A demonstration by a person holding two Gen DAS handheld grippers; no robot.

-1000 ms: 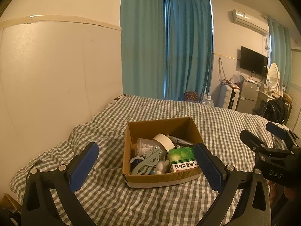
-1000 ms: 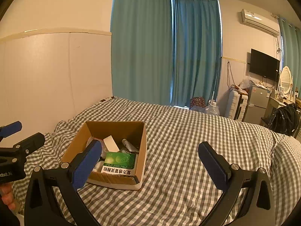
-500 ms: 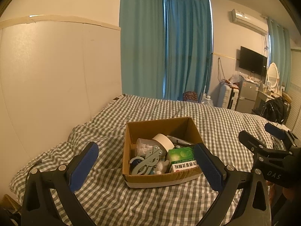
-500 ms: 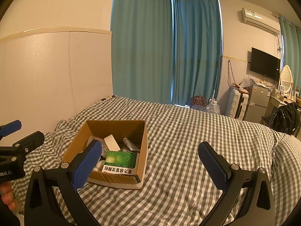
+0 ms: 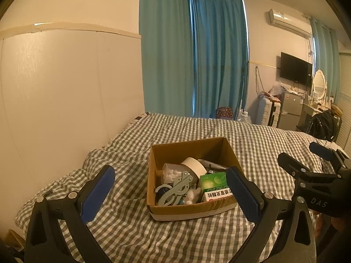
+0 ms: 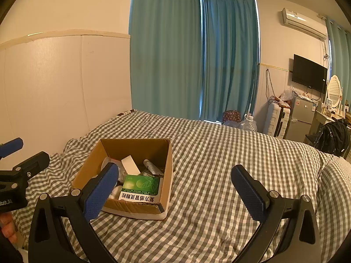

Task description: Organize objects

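An open cardboard box (image 5: 188,151) (image 6: 136,151) sits on the checked bed. Inside lie a green medicine box (image 5: 216,186) (image 6: 140,187), a tape roll (image 5: 194,167), a clear cup of cotton swabs (image 5: 170,171), a grey-blue plastic clip (image 5: 175,189) and a small tube (image 6: 152,166). My left gripper (image 5: 171,194) is open and empty, held short of the box's near side. My right gripper (image 6: 175,190) is open and empty too, with the box ahead on its left. Each gripper shows in the other's view: the right gripper (image 5: 307,166), the left gripper (image 6: 19,166).
The grey checked bedspread (image 6: 219,175) spreads wide to the right of the box. A pale wall panel (image 5: 65,87) borders the bed on the left. Teal curtains (image 5: 193,54) hang behind. A suitcase (image 6: 276,120), a small fridge (image 6: 300,118) and a black backpack (image 6: 333,135) stand at the far right.
Almost nothing: both views have drifted slightly and the box's contents lie as before. Both grippers stay open.
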